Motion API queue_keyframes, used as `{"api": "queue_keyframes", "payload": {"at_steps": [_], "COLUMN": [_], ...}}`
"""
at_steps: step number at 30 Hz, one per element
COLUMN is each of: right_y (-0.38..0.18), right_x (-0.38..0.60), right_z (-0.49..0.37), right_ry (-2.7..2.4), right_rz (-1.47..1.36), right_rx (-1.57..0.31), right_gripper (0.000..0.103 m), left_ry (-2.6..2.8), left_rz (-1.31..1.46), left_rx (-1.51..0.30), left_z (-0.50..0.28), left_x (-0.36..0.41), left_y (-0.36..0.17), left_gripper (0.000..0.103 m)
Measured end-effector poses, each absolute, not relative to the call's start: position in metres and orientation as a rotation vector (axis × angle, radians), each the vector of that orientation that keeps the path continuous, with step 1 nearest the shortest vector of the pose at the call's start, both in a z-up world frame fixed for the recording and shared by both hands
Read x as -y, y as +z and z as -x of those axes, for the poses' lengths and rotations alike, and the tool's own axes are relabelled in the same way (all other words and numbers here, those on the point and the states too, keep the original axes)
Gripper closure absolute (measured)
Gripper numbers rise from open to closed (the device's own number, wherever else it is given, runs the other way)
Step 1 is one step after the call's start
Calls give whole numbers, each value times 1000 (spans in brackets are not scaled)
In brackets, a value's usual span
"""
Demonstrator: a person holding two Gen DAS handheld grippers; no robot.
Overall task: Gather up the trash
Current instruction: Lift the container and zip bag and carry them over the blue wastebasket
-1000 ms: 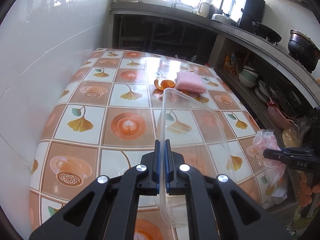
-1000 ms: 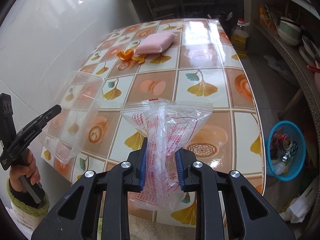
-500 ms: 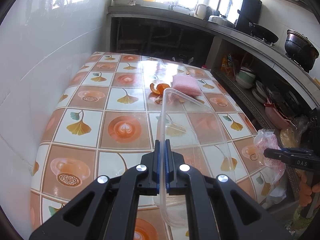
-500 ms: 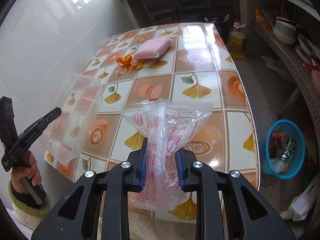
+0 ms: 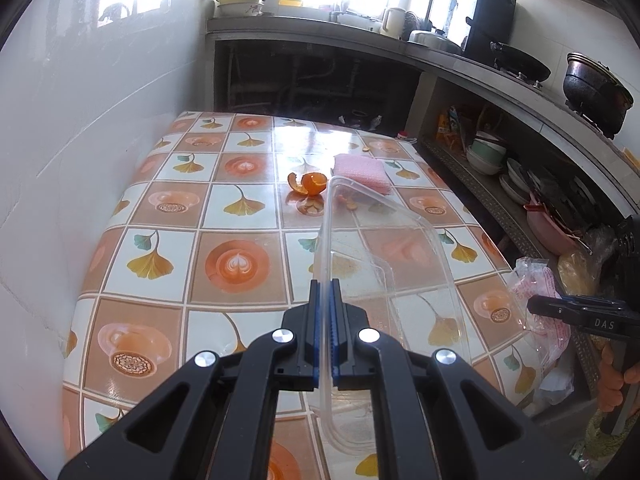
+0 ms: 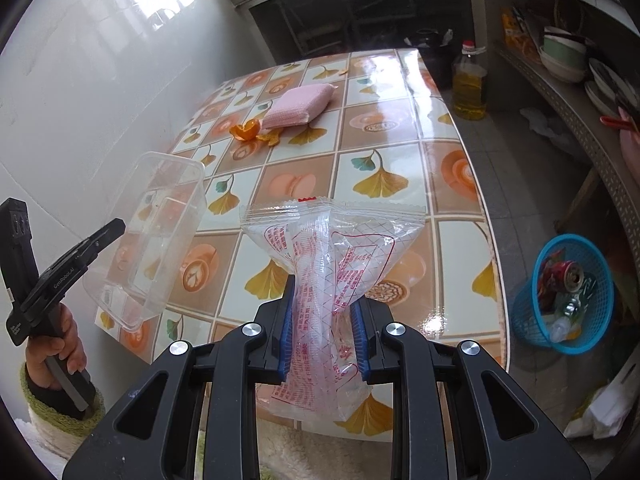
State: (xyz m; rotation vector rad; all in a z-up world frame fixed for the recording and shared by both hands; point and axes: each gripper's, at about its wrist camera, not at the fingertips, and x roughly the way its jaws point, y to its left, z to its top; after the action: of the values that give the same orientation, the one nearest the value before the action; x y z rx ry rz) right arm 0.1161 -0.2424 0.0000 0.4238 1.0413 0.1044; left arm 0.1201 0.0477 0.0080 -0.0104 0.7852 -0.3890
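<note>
Left wrist view: table (image 5: 224, 216) now farther; left gripper (image 5: 325, 292) still clamps container (image 5: 384, 256).

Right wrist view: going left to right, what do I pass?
Left gripper → clear plastic container → printed plastic bag in the right gripper → blue basket on the floor.
</note>
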Motion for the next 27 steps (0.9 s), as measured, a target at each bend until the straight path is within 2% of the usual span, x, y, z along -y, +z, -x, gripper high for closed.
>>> {"api": "queue_keyframes", "payload": {"at_steps": [12,27], "right_y": [-1,-7], "right_x": [269,355], "right_z": [-99,-47], "right_ry": [102,-28], "right_rz": [-490,-654], "right_rx": [-1005,-921], "right_gripper": [80,80], "left_ry": [-432,-579], "left_rz": [-37,-141], "left_rx": [-781,-776], "left_z": [-119,-118], "left_x": [-16,75], "left_y": [16,28], "left_gripper": [100,100]}}
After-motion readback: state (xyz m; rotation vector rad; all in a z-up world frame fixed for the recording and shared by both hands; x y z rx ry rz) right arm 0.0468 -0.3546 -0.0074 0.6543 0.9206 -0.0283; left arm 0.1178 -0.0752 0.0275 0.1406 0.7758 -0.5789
